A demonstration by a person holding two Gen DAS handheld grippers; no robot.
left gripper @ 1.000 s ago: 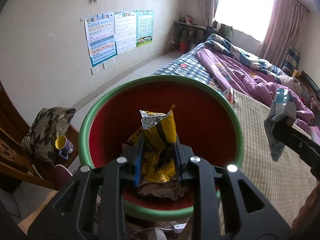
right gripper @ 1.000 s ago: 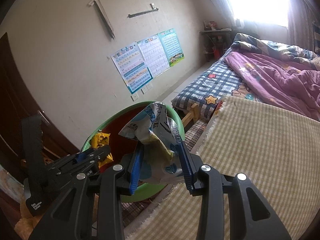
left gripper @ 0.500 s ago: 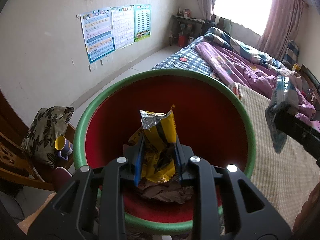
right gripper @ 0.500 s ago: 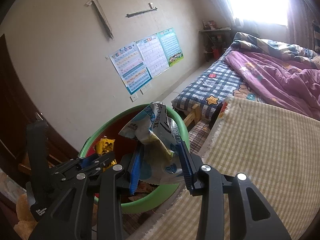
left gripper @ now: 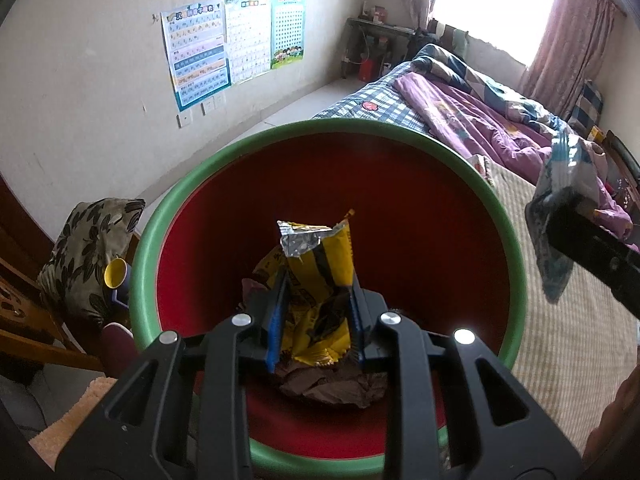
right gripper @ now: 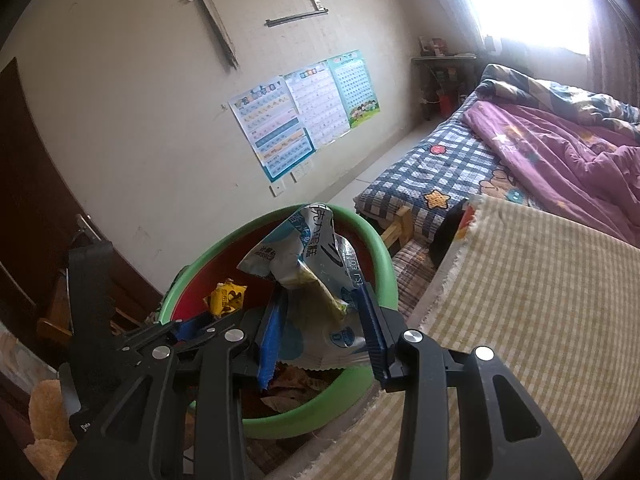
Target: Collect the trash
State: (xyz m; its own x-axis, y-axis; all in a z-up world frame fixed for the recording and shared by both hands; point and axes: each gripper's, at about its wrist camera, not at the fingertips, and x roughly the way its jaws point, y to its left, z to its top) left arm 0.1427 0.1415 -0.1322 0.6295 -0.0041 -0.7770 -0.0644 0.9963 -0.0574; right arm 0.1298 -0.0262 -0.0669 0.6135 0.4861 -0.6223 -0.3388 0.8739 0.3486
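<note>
A round bin with a green rim (left gripper: 168, 216) and red inside stands beside the bed; brown crumpled trash (left gripper: 332, 388) lies in its bottom. My left gripper (left gripper: 316, 320) is shut on a yellow snack wrapper (left gripper: 316, 280) and holds it over the bin's opening. My right gripper (right gripper: 320, 328) is shut on a white and blue wrapper (right gripper: 308, 264), above the bin's rim (right gripper: 376, 248) on the bed side. The right gripper with its wrapper (left gripper: 560, 216) also shows at the right of the left wrist view. The left gripper and its yellow wrapper (right gripper: 226, 298) show in the right wrist view.
A bed with a beige checked mat (right gripper: 540, 300) and purple quilt (right gripper: 568, 152) lies to the right. A wooden chair with a floral cushion (left gripper: 88, 248) and a yellow and blue cup (left gripper: 116, 280) stands left of the bin. Posters (left gripper: 232, 44) hang on the wall.
The left gripper has moved in closer over the bin, which now fills more of its view. The right gripper has moved closer to the bin's rim. Both still hold their wrappers.
</note>
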